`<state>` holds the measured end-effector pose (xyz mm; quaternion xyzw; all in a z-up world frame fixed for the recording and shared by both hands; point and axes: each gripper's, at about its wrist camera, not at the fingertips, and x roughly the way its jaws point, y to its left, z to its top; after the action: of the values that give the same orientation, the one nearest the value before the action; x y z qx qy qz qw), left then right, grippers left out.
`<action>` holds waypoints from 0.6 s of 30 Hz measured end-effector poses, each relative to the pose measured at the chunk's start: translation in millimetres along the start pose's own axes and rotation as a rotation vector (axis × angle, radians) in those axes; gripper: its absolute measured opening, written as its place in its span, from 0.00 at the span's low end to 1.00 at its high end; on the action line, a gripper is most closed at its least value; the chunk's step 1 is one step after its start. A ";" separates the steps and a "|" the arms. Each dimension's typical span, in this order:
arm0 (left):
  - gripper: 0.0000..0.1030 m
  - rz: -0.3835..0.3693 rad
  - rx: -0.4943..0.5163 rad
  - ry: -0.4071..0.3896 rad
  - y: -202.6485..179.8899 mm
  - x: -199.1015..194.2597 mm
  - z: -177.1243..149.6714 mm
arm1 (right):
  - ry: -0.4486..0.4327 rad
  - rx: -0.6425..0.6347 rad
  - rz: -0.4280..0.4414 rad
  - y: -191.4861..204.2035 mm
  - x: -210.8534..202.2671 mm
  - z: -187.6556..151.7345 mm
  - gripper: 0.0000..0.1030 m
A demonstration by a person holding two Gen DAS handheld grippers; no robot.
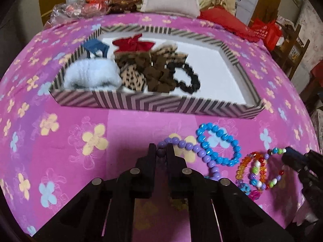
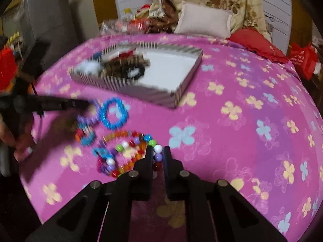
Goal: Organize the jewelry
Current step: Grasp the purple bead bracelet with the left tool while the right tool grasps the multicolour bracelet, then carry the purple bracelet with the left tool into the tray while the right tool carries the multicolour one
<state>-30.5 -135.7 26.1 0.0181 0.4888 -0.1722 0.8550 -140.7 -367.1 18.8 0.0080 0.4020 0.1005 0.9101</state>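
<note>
Several bead bracelets lie on the pink flowered bedspread [image 1: 66, 145] in front of a striped tray [image 1: 141, 100]. My left gripper [image 1: 161, 151] is shut on a bead of the purple bracelet [image 1: 203, 154]. The bright blue bracelet [image 1: 219, 145] lies just right of it, with an orange bracelet [image 1: 242, 165] beyond. My right gripper [image 2: 158, 155] is shut on the multicoloured bracelet [image 2: 121, 147], with white and purple beads between its fingers. Each gripper shows in the other view: the right one [image 1: 288, 153] and the left one [image 2: 84, 103], which is blurred.
The tray holds scrunchies: a pale blue fluffy one [image 1: 92, 76], leopard and brown ones [image 1: 157, 74], a black one [image 1: 187, 76] and a red one [image 1: 133, 44]. Its right half [image 1: 218, 74] is bare white. A pillow [image 1: 171, 0] and a red cushion [image 1: 224, 20] lie at the far edge.
</note>
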 end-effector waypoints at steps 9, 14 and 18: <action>0.00 -0.033 0.056 -0.100 -11.8 -52.7 24.7 | -0.079 -0.081 0.008 15.6 -31.0 42.1 0.09; 0.00 -0.028 0.057 -0.125 -13.9 -66.9 44.0 | -0.111 -0.126 -0.002 20.1 -36.2 70.6 0.09; 0.00 -0.033 0.051 -0.141 -17.9 -71.8 61.0 | -0.122 -0.122 0.012 16.9 -29.4 93.6 0.09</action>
<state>-18.7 -144.9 120.8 0.0197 0.4233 -0.1996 0.8835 -94.3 -350.0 105.2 -0.0391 0.3390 0.1296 0.9310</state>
